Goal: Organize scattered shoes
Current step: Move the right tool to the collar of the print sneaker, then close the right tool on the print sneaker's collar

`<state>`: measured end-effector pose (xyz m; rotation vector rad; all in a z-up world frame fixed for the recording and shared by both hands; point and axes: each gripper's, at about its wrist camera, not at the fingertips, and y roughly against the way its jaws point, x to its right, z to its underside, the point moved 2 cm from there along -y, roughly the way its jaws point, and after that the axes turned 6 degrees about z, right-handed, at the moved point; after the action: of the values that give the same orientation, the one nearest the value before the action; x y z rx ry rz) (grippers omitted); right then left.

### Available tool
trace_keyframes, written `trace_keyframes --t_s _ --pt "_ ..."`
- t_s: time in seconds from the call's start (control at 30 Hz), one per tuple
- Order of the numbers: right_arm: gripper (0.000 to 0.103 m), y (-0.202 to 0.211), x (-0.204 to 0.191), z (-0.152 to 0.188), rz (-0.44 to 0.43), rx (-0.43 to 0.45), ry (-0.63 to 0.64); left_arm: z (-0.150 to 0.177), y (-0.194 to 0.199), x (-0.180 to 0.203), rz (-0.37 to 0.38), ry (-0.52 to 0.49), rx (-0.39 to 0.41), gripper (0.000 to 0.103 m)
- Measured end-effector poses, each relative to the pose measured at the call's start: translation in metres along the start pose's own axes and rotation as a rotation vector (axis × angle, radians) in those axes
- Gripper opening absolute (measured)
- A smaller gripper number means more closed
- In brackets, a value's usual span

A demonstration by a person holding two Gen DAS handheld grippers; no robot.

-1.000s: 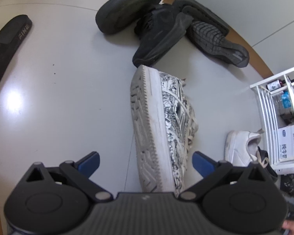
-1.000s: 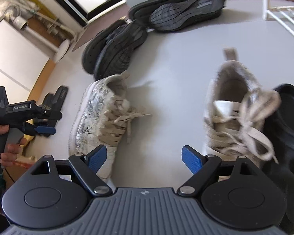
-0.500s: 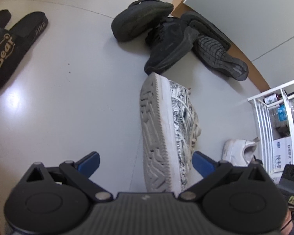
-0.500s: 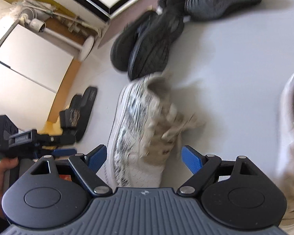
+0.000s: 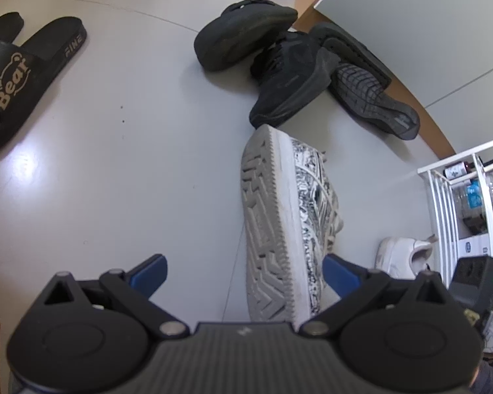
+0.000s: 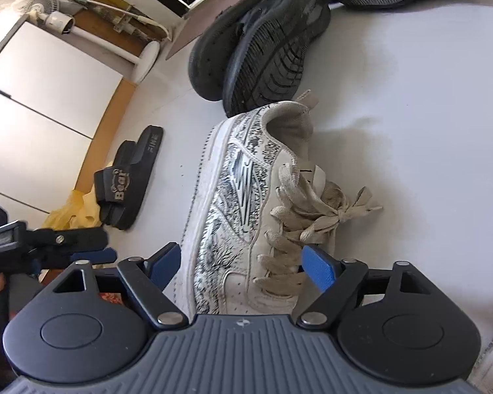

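Observation:
A white sneaker with black print (image 6: 246,197) lies tipped on its side on the pale floor, beige laces to the right. In the left wrist view the same sneaker (image 5: 279,223) shows its grey sole. My right gripper (image 6: 241,266) is open, its blue pads on either side of the sneaker's toe end without visibly pressing it. My left gripper (image 5: 243,271) is open too, with the sole between its pads near the right one. Beyond the sneaker lies a heap of black shoes (image 5: 279,62), also the black shoes (image 6: 263,46) in the right wrist view.
A pair of black "Bear" slides (image 5: 19,75) lies at the left, the same slides (image 6: 128,180) near a yellow bag (image 6: 72,210). A white wire rack (image 5: 460,216) and another white shoe (image 5: 401,256) stand at the right. The left gripper tool (image 6: 33,249) shows in the right view.
My right gripper has swung left, away from the second beige sneaker, and closed in over the printed sneaker's toe. The left gripper has drifted left, bringing the slides more into view.

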<state>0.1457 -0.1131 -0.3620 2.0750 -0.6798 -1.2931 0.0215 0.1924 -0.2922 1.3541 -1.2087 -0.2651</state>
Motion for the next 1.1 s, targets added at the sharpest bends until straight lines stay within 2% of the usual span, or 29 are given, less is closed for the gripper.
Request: trace_keyframes --t_s 0.43,0.67,0.83,0.9,0.93,0.97,1.1 --pt "0.080 -0.033 0.004 -0.006 0.007 -0.041 -0.043 -0.003 0.000 -0.003 -0.003 -0.005 0.009 0.102" --pt "0.065 -0.031 -0.002 -0.009 -0.022 -0.054 -0.024 -0.003 0.001 -0.004 0.000 0.000 0.010 0.102" --pt "0.062 -0.027 -0.009 -0.010 -0.043 -0.044 0.009 -0.005 0.005 -0.002 0.001 0.003 0.027 0.102" --pt "0.048 -0.025 -0.012 -0.010 -0.051 -0.040 0.022 -0.005 0.004 -0.002 0.000 0.003 0.027 0.102" --pt "0.023 -0.024 -0.013 -0.011 -0.055 -0.038 0.029 -0.004 0.004 -0.003 -0.002 0.003 0.023 0.102" --pt "0.018 -0.023 -0.014 -0.011 -0.059 -0.036 0.035 -0.003 0.003 -0.003 -0.003 0.005 0.019 0.102" --pt "0.017 -0.022 -0.028 -0.007 -0.034 -0.015 0.114 -0.003 0.002 -0.003 -0.004 0.008 0.019 0.102"
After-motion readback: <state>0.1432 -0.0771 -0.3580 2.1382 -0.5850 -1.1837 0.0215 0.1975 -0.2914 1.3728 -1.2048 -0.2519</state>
